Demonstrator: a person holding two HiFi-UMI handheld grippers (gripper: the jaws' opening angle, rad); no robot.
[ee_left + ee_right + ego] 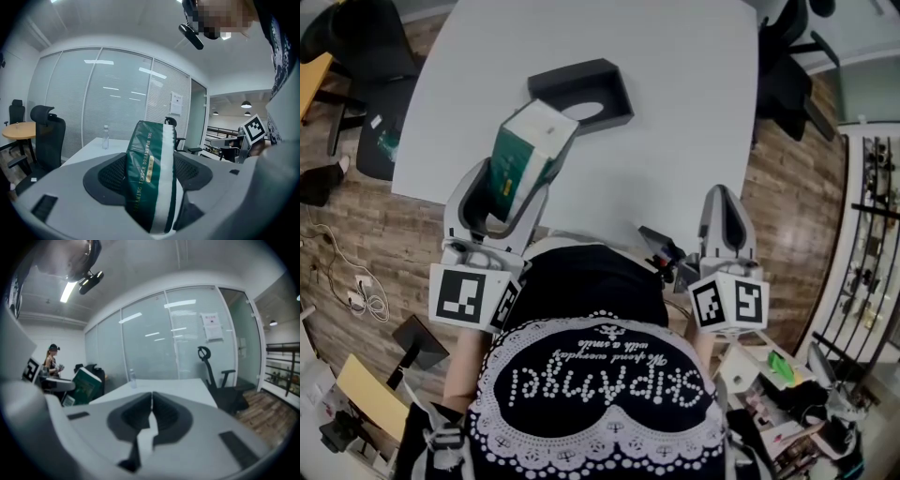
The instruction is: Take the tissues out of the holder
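Left gripper [508,192] clamping green tissue pack [532,141], clear of black holder [546,84]; right gripper [725,197] idling, jaws together. Next: likely setting pack on counter [684,103].

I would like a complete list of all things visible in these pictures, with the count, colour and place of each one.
table: one, white, in front of the person
holder: one, black, on the table
tissue pack: one, green and white, held above the table, near the holder
bottle: one, clear, on the table, far from the grippers
office chairs: several, black, around the table
left gripper: one, grey, shut on the tissue pack
right gripper: one, grey, jaws together, empty
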